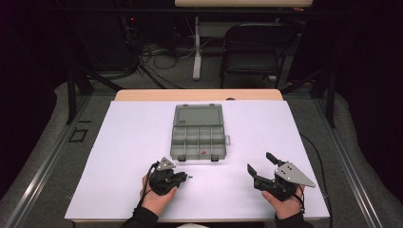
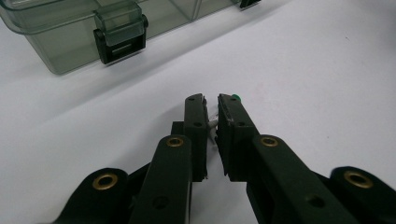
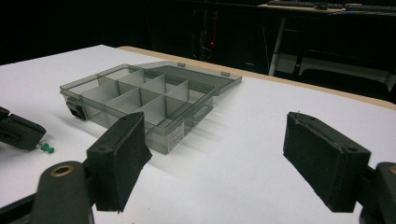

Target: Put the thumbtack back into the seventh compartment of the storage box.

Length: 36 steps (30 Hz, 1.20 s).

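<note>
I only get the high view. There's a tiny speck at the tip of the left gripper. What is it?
Observer: A green pushpin, clamped between the jaws of the left gripper, its green head at the tips.
Operator: And the box's near wall, anything on it?
Observer: The organizer box has a clear flip latch on a black base, hanging open.
Operator: Is the other gripper holding something?
Observer: No. The right gripper has its jaws wide apart with only bare white tabletop between them.
</note>
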Each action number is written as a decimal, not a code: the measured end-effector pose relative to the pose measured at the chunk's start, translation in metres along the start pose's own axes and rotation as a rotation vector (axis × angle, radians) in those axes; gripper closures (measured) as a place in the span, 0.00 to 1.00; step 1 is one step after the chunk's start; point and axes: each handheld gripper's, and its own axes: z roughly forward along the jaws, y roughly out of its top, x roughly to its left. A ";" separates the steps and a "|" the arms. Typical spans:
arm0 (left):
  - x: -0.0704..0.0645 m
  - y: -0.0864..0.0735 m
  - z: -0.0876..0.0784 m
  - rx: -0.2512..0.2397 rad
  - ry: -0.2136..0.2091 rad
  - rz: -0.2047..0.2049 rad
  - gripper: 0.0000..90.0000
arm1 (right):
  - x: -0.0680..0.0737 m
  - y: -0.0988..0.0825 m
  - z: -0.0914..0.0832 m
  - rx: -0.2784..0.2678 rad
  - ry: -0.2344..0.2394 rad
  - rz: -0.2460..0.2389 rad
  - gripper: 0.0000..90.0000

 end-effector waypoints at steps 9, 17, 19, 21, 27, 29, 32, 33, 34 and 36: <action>0.001 0.000 0.000 -0.001 -0.003 0.000 0.92 | 0.000 0.000 0.000 -0.002 -0.001 0.000 0.23; 0.002 0.000 0.000 -0.006 -0.011 -0.008 0.92 | 0.000 0.000 0.000 -0.003 -0.001 -0.001 0.23; 0.002 0.000 0.000 -0.006 -0.011 -0.007 0.92 | 0.000 0.000 0.000 -0.003 -0.001 -0.001 0.23; 0.002 0.000 -0.001 -0.006 -0.009 -0.011 0.92 | 0.000 0.000 0.000 -0.003 -0.001 -0.001 0.23; 0.004 0.000 -0.004 -0.014 -0.008 -0.014 0.92 | 0.000 0.000 0.000 -0.004 -0.001 0.001 0.23; 0.005 0.001 -0.006 -0.015 -0.009 -0.016 0.92 | 0.000 0.000 0.000 -0.005 0.000 0.002 0.23; 0.006 0.002 -0.009 -0.029 -0.004 -0.020 0.92 | 0.000 0.000 0.000 -0.005 0.000 0.001 0.23; 0.006 0.003 -0.010 -0.034 -0.006 -0.022 0.92 | 0.000 0.000 0.000 -0.005 0.000 0.001 0.23; 0.006 0.003 -0.012 -0.037 -0.005 -0.024 0.92 | 0.000 0.000 0.000 -0.005 -0.001 0.002 0.23; 0.007 0.006 -0.015 -0.049 -0.004 -0.017 0.92 | 0.000 0.000 0.000 -0.005 0.000 0.001 0.23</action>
